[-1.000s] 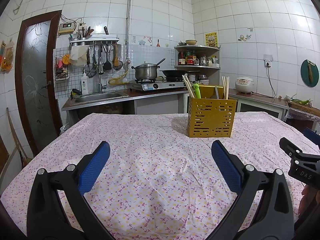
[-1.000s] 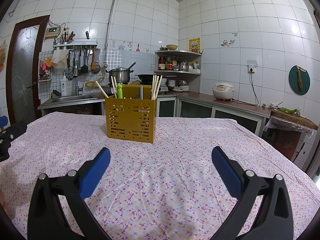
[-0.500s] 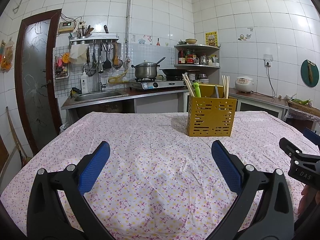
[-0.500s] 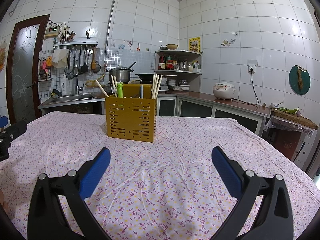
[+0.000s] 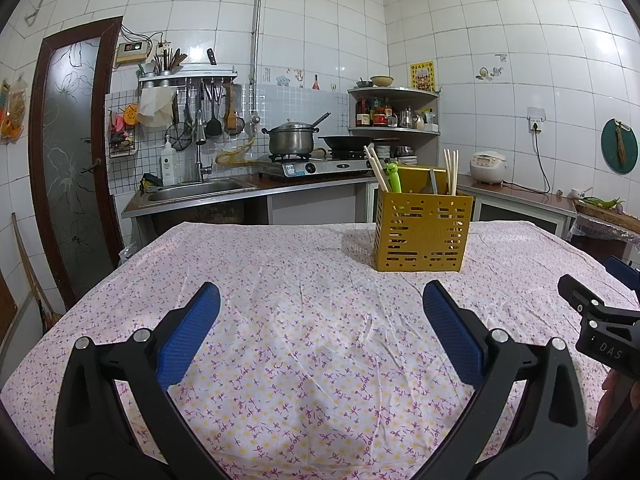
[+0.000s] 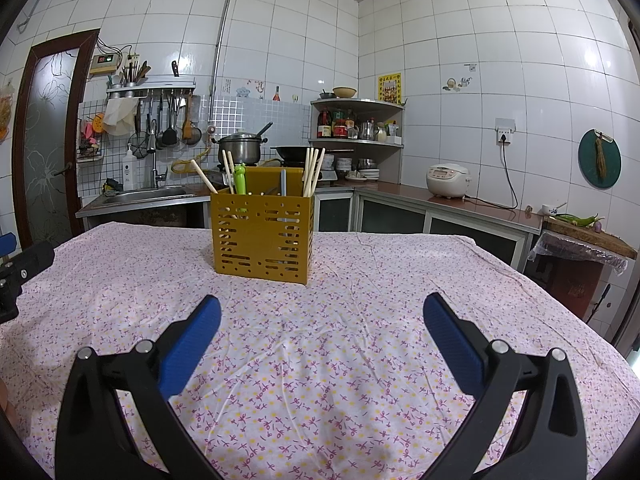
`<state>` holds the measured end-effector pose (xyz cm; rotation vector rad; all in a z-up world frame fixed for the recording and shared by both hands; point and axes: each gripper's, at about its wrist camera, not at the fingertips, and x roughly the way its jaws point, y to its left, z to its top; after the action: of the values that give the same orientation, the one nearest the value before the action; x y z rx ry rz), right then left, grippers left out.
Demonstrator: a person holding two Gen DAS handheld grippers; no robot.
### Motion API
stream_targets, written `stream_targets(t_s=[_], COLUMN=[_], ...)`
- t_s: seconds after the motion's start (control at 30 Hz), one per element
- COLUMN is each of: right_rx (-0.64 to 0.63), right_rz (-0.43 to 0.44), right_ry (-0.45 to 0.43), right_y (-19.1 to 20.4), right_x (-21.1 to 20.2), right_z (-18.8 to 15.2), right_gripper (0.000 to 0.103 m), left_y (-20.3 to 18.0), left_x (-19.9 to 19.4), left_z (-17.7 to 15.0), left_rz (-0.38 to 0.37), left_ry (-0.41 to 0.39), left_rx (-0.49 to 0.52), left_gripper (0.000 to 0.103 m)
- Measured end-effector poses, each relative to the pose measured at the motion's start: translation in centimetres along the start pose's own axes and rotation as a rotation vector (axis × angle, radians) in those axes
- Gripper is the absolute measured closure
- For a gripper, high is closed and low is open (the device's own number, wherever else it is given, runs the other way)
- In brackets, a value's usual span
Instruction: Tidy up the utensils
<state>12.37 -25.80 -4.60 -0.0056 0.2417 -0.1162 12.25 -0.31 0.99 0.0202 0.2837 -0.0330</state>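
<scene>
A table (image 6: 400,280) is covered by a flowered cloth. The yellow box (image 6: 262,236) is stood at 11 o'clock from the right claw (image 6: 322,322), nearer than from the left claw (image 5: 320,312). Chopsticks (image 6: 312,172) are held upright inside. Both claws are spread wide, with nothing held.

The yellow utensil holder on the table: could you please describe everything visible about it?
The yellow utensil holder is a boxy caddy, seemingly plastic, its walls pierced with slots and holes. It stands upright on the floral tablecloth, apart from both grippers. Pale chopsticks, a green frog-topped utensil and a grey handle stick out.
</scene>
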Motion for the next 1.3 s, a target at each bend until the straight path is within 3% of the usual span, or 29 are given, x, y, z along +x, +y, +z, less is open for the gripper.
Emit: stream_targets(t_s=[1.3], right_rx=[0.0], right_rz=[0.001], right_ry=[0.003], right_y=[-0.1], right_x=[0.07], right_z=[-0.02], right_gripper=[0.004], left_y=[-0.18], left_x=[0.26], left_z=[-0.25], left_rz=[0.002], left_ry=[0.002], left_rx=[0.003], left_gripper=[0.005])
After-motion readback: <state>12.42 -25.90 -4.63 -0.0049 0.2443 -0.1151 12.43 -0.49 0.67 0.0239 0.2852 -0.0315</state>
